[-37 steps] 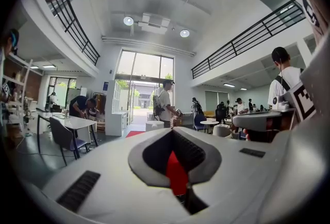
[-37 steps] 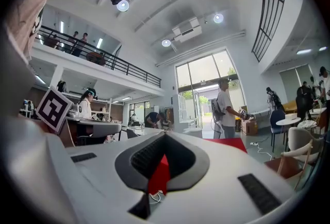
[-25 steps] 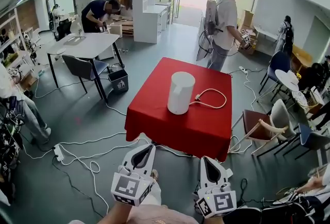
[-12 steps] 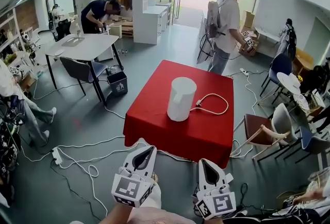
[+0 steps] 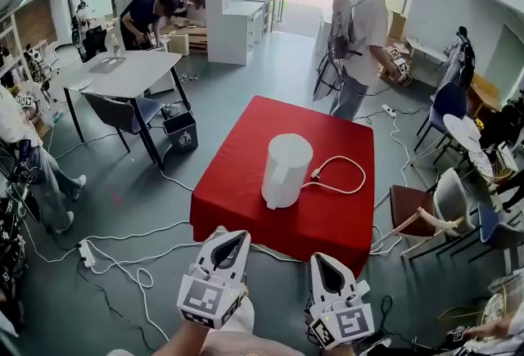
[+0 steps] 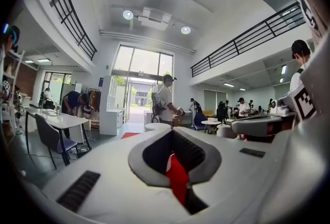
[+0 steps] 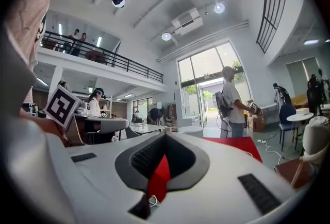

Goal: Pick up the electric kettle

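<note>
The left claw [image 5: 236,236] and right claw [image 5: 322,259], both pressed together and empty, point toward the kettle [image 5: 285,171] on the red bench [image 5: 232,189], seemingly lining up a grab.

We see a square, red-covered table [image 5: 233,195] standing on the grey floor [image 5: 246,76]. A white electric kettle [image 5: 285,170] stands upright near its middle, and its white cord [image 5: 363,174] lies looped on the red to the right. White cables [image 5: 123,236] trail across the floor to the table's left.
</note>
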